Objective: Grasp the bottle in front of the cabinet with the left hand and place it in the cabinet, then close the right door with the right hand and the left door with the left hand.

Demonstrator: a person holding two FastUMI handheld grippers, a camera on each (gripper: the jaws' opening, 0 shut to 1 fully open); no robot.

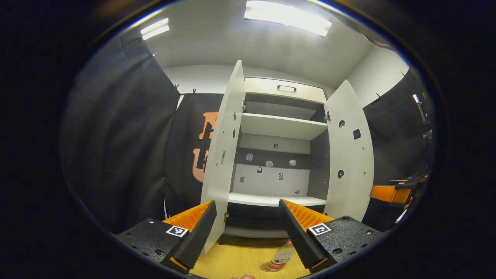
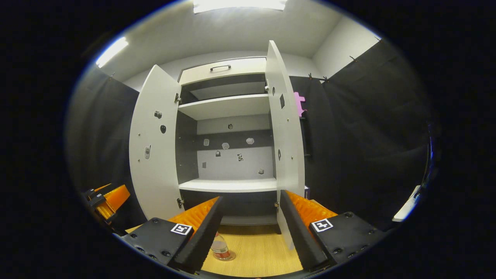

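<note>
A small clear bottle [image 1: 281, 257] with a red label stands upright on the wooden floor in front of the white cabinet [image 1: 277, 128]. Both cabinet doors hang open, the left door [image 1: 223, 155] and the right door [image 1: 348, 155]. My left gripper [image 1: 248, 236] is open, held above and short of the bottle, which sits just inside its right finger. In the right gripper view the bottle [image 2: 220, 248] stands low beside the left finger of my open right gripper [image 2: 250, 232], in front of the cabinet [image 2: 228, 116] and its right door [image 2: 285, 128]. The left gripper [image 2: 104, 201] shows at the far left.
The cabinet holds bare shelves [image 1: 277, 199] and a top drawer with a handle [image 1: 286, 88]. Black cloth walls stand on both sides. The wooden floor [image 2: 263, 252] runs up to the cabinet base. The other gripper [image 1: 393, 193] shows at the right edge.
</note>
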